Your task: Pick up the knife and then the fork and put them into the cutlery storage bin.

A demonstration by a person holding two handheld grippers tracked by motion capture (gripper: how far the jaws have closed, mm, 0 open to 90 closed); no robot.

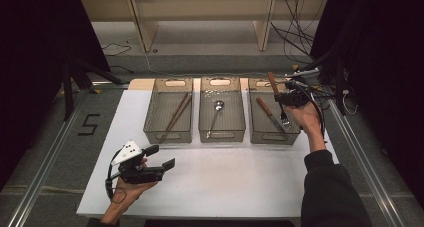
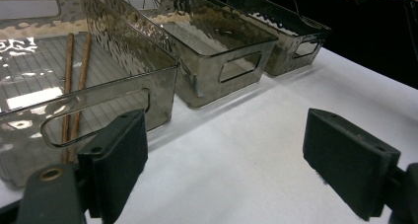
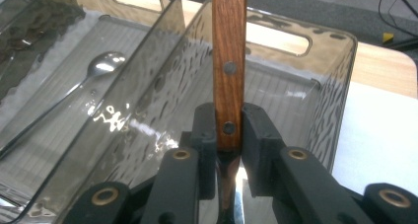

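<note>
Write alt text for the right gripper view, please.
The right tool pinches the wooden handle of a fork, holding it above a clear smoky plastic bin. In the neighbouring bin to the left lies a metal spoon.
</note>
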